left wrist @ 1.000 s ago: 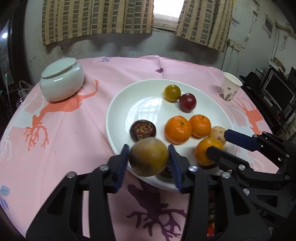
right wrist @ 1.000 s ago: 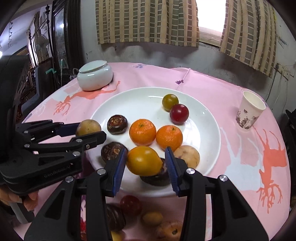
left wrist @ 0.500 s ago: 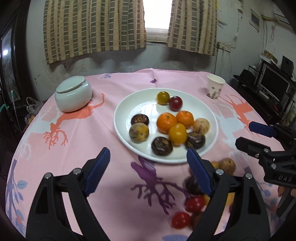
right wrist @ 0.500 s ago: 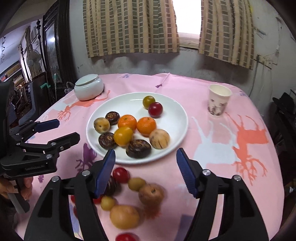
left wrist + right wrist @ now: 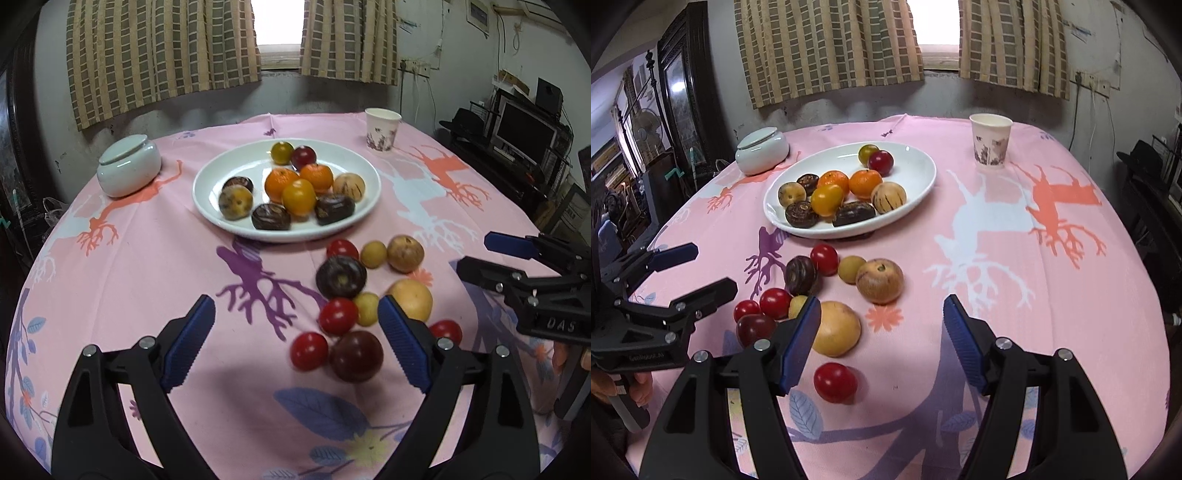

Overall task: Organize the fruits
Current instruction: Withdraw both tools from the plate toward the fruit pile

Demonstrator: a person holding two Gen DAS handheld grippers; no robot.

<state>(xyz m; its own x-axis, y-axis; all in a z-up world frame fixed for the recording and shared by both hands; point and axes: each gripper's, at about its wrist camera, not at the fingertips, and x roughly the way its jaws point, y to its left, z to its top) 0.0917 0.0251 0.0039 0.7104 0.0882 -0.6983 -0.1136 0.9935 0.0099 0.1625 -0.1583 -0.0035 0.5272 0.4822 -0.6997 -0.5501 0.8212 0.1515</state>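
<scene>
A white plate (image 5: pixel 221 218) (image 5: pixel 919 177) holds several fruits: oranges (image 5: pixel 280 182), a yellow fruit (image 5: pixel 298 195) (image 5: pixel 827 199), dark round fruits and a brownish fruit (image 5: pixel 235 201). Loose fruits lie on the pink cloth in front of the plate: red tomatoes (image 5: pixel 338 315) (image 5: pixel 834 382), a dark fruit (image 5: pixel 340 276), a yellow pear-like fruit (image 5: pixel 836 328) and a tan fruit (image 5: pixel 880 281). My left gripper (image 5: pixel 295 343) is open and empty, above the loose pile. My right gripper (image 5: pixel 881 345) is open and empty, over the cloth right of the pile.
A pale lidded jar (image 5: pixel 129 170) (image 5: pixel 761 149) stands left of the plate. A paper cup (image 5: pixel 382 127) (image 5: pixel 990 140) stands at the far right. A dark cabinet (image 5: pixel 683 99) and electronics (image 5: pixel 524 133) flank the round table.
Both grippers opened and let go of their fruits onto the plate, then pulled back towards me. The loose fruit pile has come into view.
</scene>
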